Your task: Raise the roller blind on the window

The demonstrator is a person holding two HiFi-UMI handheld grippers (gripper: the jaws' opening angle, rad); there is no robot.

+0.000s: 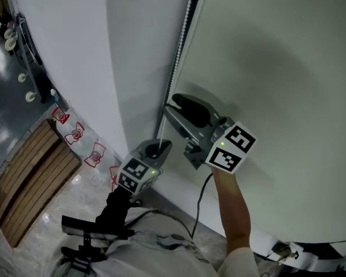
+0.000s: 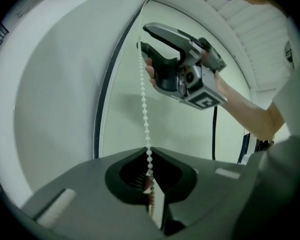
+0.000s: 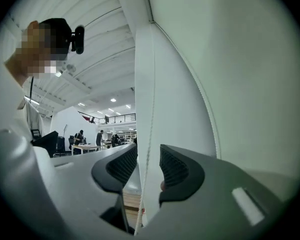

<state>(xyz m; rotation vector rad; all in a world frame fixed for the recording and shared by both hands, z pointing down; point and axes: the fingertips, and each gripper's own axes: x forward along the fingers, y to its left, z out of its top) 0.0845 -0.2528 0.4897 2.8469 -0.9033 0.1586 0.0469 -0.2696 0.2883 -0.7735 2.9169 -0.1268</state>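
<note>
The pale roller blind [image 1: 277, 68] hangs down over the window. Its white bead chain [image 1: 181, 45] runs down the left edge of the frame. My left gripper [image 1: 157, 147] sits low on the chain and is shut on it; in the left gripper view the beads [image 2: 145, 109] run straight down into the pinched jaws [image 2: 150, 186]. My right gripper [image 1: 170, 104] is higher up on the same chain. Its jaws stand open [image 3: 144, 171], with the chain [image 3: 149, 134] passing between the pads untouched. The left gripper view also shows the right gripper [image 2: 182, 69] from below.
A white wall [image 1: 75, 51] runs left of the window. Below lie a wooden floor panel [image 1: 29, 178] and red-and-white objects [image 1: 75, 134] along the wall's foot. A black cable [image 1: 199, 201] hangs under my right hand. Far off, people stand at desks [image 3: 90, 144].
</note>
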